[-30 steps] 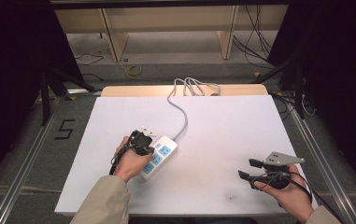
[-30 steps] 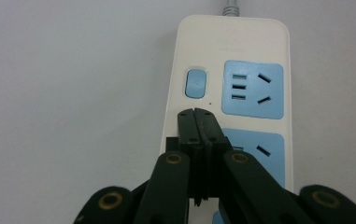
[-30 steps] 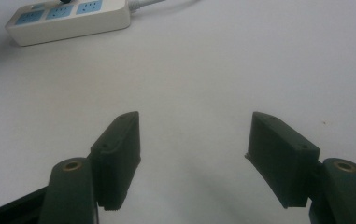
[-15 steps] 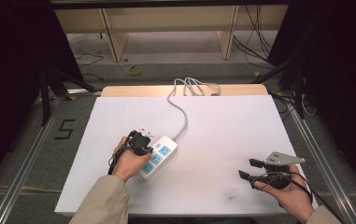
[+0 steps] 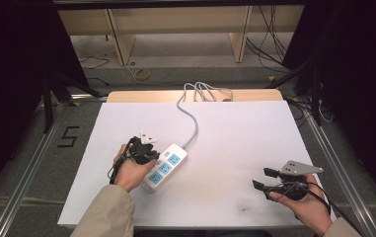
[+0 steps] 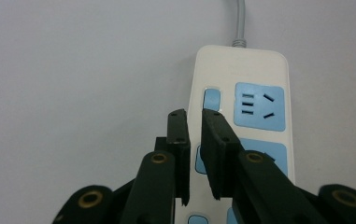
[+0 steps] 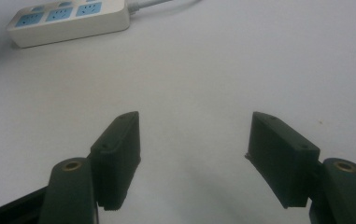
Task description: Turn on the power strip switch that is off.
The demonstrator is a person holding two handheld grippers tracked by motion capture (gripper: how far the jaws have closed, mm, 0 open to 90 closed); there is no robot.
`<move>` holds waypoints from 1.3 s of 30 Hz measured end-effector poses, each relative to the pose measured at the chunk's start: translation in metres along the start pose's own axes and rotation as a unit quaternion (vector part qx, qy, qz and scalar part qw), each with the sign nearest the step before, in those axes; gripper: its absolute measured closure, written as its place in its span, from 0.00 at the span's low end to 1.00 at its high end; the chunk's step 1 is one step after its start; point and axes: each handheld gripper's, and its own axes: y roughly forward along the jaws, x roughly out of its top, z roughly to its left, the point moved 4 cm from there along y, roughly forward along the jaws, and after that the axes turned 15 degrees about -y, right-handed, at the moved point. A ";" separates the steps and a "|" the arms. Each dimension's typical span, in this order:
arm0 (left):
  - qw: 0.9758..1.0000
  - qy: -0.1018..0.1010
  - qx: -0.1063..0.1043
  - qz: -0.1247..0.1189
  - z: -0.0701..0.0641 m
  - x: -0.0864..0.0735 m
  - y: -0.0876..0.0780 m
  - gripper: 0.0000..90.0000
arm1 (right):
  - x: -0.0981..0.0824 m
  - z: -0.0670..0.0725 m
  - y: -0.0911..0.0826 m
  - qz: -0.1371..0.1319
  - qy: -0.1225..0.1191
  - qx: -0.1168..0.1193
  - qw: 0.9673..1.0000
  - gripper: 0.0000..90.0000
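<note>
A white power strip with blue sockets lies on the white table top, and its grey cable runs to the far edge. My left gripper points down at the strip's left side. In the left gripper view the strip lies just under the left gripper, whose tips hover by a small blue switch. Its jaws have just been opening to a narrow gap, with nothing between them. My right gripper rests open near the front right, empty, with the strip far off.
The white table top has a wooden strip at its far edge, where the cable bunches. Metal rails run along both sides. Shelving and loose cables lie on the floor beyond.
</note>
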 end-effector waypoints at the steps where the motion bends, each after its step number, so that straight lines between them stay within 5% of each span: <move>1: 1.000 -0.001 0.000 -0.004 0.000 0.000 -0.001 0.87 | 0.000 0.000 0.000 0.000 0.000 0.000 1.000 0.39; 19: 0.999 -0.026 0.001 -0.036 0.012 0.000 -0.007 0.56 | 0.000 0.000 0.000 -0.001 0.002 0.000 1.000 0.38; 31: 0.999 0.032 0.003 -0.040 0.016 -0.004 -0.009 0.35 | -0.001 -0.001 0.000 0.001 0.000 0.001 1.000 0.38; 39: 0.998 0.040 -0.011 -0.044 0.015 -0.006 -0.015 0.28 | -0.001 -0.001 0.000 0.000 -0.001 0.001 1.000 0.38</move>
